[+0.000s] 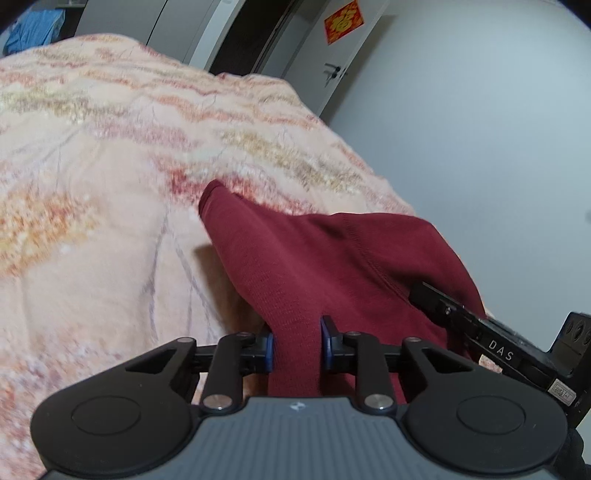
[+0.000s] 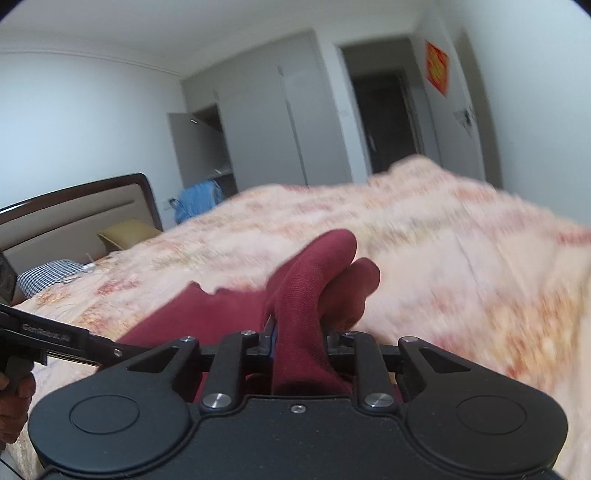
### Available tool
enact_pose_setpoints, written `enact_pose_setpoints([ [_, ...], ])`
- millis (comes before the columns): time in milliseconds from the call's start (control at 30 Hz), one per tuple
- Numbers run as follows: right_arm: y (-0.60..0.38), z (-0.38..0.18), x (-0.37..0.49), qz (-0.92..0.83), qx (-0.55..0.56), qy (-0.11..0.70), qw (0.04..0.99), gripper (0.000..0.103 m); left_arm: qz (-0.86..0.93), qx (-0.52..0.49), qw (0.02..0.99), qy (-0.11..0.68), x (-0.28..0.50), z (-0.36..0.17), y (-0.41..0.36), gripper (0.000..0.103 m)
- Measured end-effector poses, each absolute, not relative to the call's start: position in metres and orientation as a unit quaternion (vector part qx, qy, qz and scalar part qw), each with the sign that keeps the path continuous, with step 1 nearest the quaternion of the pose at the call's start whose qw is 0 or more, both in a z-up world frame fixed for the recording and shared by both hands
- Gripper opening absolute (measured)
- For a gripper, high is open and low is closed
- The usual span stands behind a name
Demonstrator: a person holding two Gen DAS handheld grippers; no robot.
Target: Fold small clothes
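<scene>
A dark red knit garment (image 1: 314, 258) is held up over a bed with a peach floral blanket (image 1: 110, 166). My left gripper (image 1: 296, 347) is shut on a bunched fold of the garment, which stretches away from its blue pads. My right gripper (image 2: 300, 339) is shut on another bunched part of the red garment (image 2: 306, 280), with cloth spilling over the fingers. The right gripper also shows at the right edge of the left wrist view (image 1: 480, 328), and the left gripper at the left edge of the right wrist view (image 2: 55, 339).
The bed's headboard (image 2: 74, 206), a yellow cushion (image 2: 125, 232) and a checked pillow (image 2: 48, 275) lie far left. Blue cloth (image 2: 199, 199) hangs by grey wardrobes (image 2: 266, 122). A dark doorway (image 2: 388, 118) and a red door sign (image 1: 343, 20) are behind the bed.
</scene>
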State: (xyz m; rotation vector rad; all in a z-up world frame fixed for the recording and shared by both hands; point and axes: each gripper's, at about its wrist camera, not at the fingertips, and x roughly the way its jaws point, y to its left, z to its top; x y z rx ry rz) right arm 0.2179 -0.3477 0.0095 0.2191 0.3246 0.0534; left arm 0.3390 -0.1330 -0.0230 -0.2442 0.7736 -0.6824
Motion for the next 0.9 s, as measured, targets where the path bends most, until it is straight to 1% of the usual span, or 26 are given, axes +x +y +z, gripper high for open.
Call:
enact_pose_setpoints([
  [200, -0.316, 0.023, 0.252, 0.069, 0.124, 0.138, 0.98, 0.021, -0.279, -0.106, 0.895, 0.332, 0.339, 0.001, -0.099, 0.026],
  [400, -0.277, 0.021, 0.313, 0.115, 0.204, 0.161, 0.959, 0.021, -0.197, -0.118, 0.926, 0.299, 0.349, 0.027, -0.04, 0.026],
  [500, -0.251, 0.013, 0.341, 0.13, 0.211, 0.184, 0.951, 0.021, -0.16, -0.123, 0.932, 0.301, 0.356, 0.024, -0.016, 0.026],
  [633, -0.227, 0.0, 0.362, 0.12, 0.182, 0.211, 0.953, 0.021, -0.127, -0.129, 0.927, 0.328, 0.364, 0.0, 0.002, 0.027],
  [733, -0.224, -0.005, 0.363, 0.112, 0.178, 0.214, 0.954, 0.024, -0.116, -0.13, 0.927, 0.333, 0.363, -0.014, 0.005, 0.03],
  [800, -0.224, -0.007, 0.361, 0.109, 0.172, 0.215, 0.955, 0.029, -0.114, -0.136, 0.926, 0.333, 0.362, -0.017, 0.007, 0.033],
  [833, -0.225, -0.008, 0.359, 0.107, 0.168, 0.216, 0.956, 0.03, -0.112, -0.137, 0.926, 0.333, 0.362, -0.017, 0.007, 0.033],
  [900, -0.226, -0.009, 0.357, 0.105, 0.161, 0.218, 0.957, 0.035, -0.112, -0.135, 0.926, 0.333, 0.362, -0.018, 0.007, 0.037],
])
